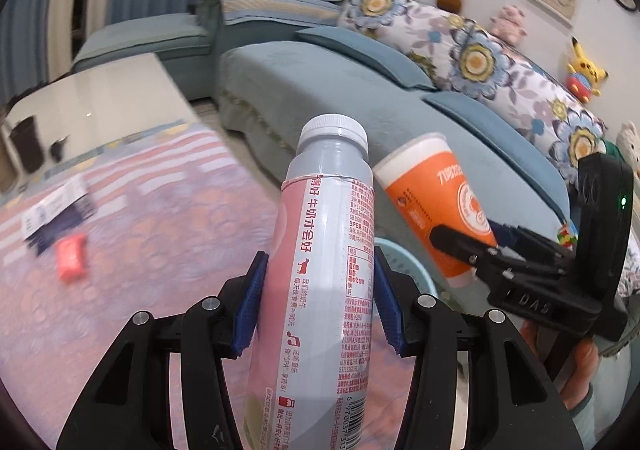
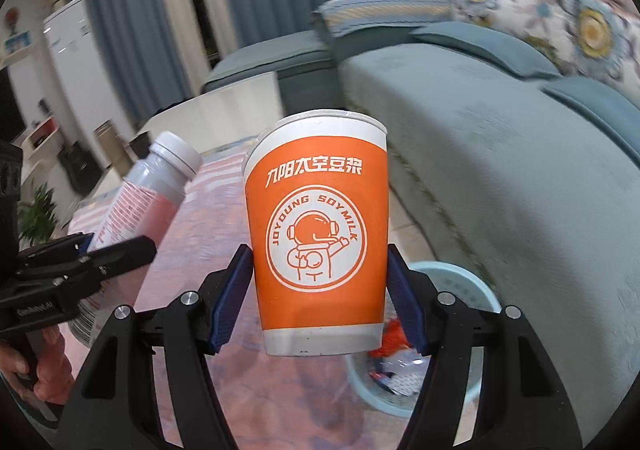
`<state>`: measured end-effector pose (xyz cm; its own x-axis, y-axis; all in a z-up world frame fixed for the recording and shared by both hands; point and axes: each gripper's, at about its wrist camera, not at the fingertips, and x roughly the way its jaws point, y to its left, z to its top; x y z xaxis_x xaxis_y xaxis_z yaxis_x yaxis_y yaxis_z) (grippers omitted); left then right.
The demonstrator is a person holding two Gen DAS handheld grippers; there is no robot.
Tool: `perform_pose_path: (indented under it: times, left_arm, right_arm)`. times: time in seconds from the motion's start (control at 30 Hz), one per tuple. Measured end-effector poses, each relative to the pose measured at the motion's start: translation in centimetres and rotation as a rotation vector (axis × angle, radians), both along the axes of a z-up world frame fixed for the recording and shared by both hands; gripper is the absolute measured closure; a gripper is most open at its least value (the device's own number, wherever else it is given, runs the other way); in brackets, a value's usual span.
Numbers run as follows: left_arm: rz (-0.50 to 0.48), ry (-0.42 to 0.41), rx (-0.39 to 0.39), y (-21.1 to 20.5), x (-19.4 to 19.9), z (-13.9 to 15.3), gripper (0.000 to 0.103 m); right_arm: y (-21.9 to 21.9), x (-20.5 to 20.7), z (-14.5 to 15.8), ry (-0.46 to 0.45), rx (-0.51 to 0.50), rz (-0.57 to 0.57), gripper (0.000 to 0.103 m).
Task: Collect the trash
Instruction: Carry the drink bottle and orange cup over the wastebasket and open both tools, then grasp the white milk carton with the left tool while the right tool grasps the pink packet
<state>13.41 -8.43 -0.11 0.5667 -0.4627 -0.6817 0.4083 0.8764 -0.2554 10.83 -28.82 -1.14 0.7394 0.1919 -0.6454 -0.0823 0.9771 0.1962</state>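
Observation:
My left gripper point(image 1: 318, 302) is shut on a pink and grey milk bottle point(image 1: 320, 274) with a white cap, held upright in the air. My right gripper point(image 2: 318, 302) is shut on an orange and white paper soy milk cup point(image 2: 318, 234). Each shows in the other's view: the cup point(image 1: 436, 201) to the right of the bottle, the bottle point(image 2: 148, 193) to the left of the cup. A light blue bin point(image 2: 456, 286) with wrappers inside sits on the floor below and behind the cup; its rim point(image 1: 408, 266) shows behind the bottle.
A teal sofa point(image 1: 360, 97) with floral cushions runs along the right. A pink patterned rug point(image 1: 140, 250) covers the floor, with a red wrapper point(image 1: 72, 256) and a dark and white packet point(image 1: 60, 213) lying on it. A glossy low table point(image 1: 100, 97) stands at far left.

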Motion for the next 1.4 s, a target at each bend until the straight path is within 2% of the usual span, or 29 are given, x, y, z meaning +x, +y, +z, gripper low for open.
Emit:
perform_pose_path:
  times: [0.2,0.43,0.57,0.8,0.87,1.17,1.4]
  left_arm:
    - [-0.072,0.011,0.004,-5.7,1.0,-1.3,0.055]
    - [-0.114,0.079,0.009,-10.1,2.3,-5.0,0.056]
    - [-0.138,0.116,0.018,-11.7,2.9,-6.8,0.057]
    - [-0.163,0.176,0.013,-12.9,4.5,-9.1,0.058]
    - [-0.166,0.176,0.004,-12.8,4.7,-9.2,0.055]
    - [-0.148,0.149,-0.009,-9.5,4.2,-8.0,0.052]
    - [-0.079,0.09,-0.046,-3.8,2.8,-6.0,0.052]
  right_arm:
    - [-5.7,-1.3,-3.4,0.055,-0.02,-0.159,0.04]
    - [-9.4,-1.7,-8.3,0.149,0.046,-0.267,0.04]
    - [-10.5,-1.6,-10.5,0.205,0.074,-0.31,0.039]
    - [-11.4,-0.3,-13.3,0.281,0.065,-0.351,0.038]
    - [-11.5,-0.1,-13.9,0.292,0.061,-0.358,0.038]
    - [-10.2,-0.3,-13.5,0.273,0.062,-0.34,0.038]
    - [-4.8,-0.4,-9.7,0.151,0.008,-0.216,0.038]
